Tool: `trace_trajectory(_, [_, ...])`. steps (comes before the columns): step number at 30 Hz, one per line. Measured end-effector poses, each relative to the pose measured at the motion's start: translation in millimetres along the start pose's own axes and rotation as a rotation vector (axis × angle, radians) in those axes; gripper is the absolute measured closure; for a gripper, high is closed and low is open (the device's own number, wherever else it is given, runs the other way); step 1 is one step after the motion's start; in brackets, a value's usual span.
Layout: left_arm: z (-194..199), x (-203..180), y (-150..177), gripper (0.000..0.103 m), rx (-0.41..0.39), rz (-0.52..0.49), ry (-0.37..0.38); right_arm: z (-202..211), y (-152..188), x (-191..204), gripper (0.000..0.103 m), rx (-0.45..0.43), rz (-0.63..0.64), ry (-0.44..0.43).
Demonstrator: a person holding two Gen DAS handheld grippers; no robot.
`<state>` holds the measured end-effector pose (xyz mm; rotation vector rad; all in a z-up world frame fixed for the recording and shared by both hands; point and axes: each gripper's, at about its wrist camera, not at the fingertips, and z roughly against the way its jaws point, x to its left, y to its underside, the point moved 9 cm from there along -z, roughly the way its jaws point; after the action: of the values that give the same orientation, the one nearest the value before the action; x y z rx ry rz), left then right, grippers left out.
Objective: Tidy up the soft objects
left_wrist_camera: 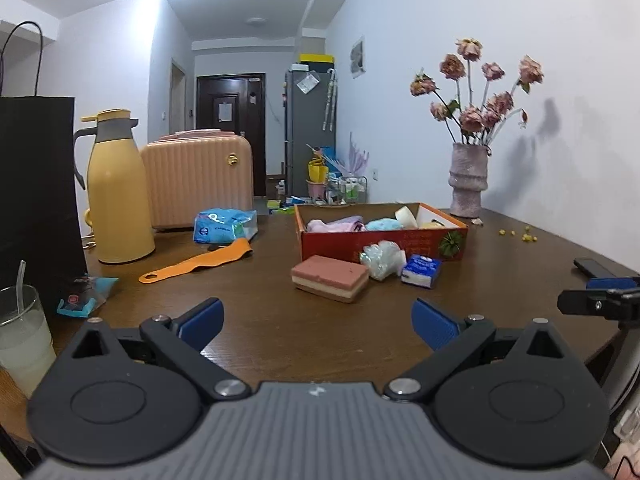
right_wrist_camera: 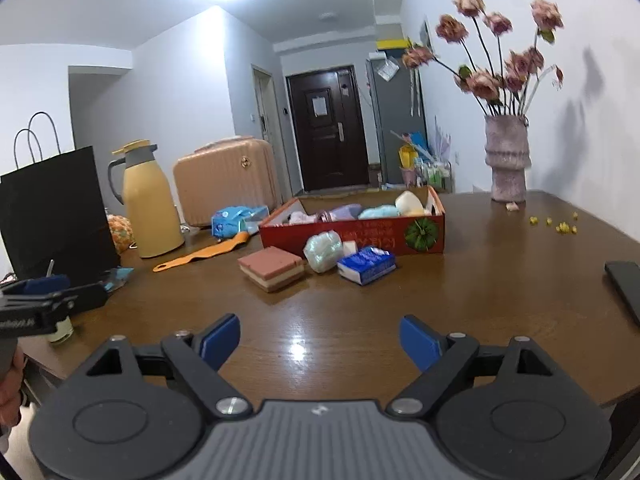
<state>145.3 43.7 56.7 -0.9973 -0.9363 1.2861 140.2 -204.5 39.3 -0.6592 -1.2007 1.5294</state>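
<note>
left claw (left_wrist_camera: pixel 316 322) and right claw (right_wrist_camera: pixel 320 342): both released, empty. layered sponge (left_wrist_camera: pixel 330 283): far ahead, long axis crosswise, nearer my left.

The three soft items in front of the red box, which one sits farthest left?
The pink layered sponge block; the crumpled clear plastic bag and blue tissue pack lie to its right.

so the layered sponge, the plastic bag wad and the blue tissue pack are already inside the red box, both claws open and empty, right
Not quite. The layered sponge, the plastic bag wad and the blue tissue pack lie on the table in front of the red box, not inside it; the right wrist view shows this. The left claw and the right claw are indeed open and empty.
</note>
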Motion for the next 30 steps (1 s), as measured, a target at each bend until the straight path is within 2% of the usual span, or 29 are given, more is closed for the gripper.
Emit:
trace_trajectory(6, [-22.1, -1.0, 11.7, 0.001, 0.038, 0.010, 0.027, -20.5, 4.3, 2.6, 0.016, 0.007, -0.011, 0.003])
trace_trajectory(10, [-60.2, 7.1, 17.9, 0.001, 0.098, 0.008, 0.012, -52.4, 9.0, -3.7, 0.016, 0.030, -0.065, 0.025])
trace_trajectory(14, [-103.0, 13.4, 13.0, 0.001, 0.147, 0.022, 0.047, -88.2, 3.6, -3.2, 0.018, 0.039, -0.105, 0.002])
trace_trajectory(21, [-187.2, 27.3, -5.4, 0.002, 0.210, 0.068, 0.076, -169.9, -10.3, 3.2, 0.035, 0.113, -0.216, -0.094])
trace_trajectory(22, [-199.4, 28.9, -7.4, 0.003, 0.219, 0.081, 0.087, -181.8, -12.0, 5.8, 0.035, 0.121, -0.219, -0.099])
trace_trajectory(26, [-247.0, 36.5, -20.4, 0.019, 0.232, 0.088, 0.109, -224.3, -19.1, 15.8, 0.040, 0.133, -0.238, -0.122])
trace_trajectory(28, [-270.2, 39.9, -23.2, 0.022, 0.249, 0.096, 0.131, -243.4, -22.5, 20.6, 0.049, 0.138, -0.246, -0.131])
trace_trajectory(30, [-292.3, 44.4, -22.2, 0.034, 0.267, 0.120, 0.151, -259.0, -25.9, 23.1, 0.059, 0.130, -0.263, -0.144])
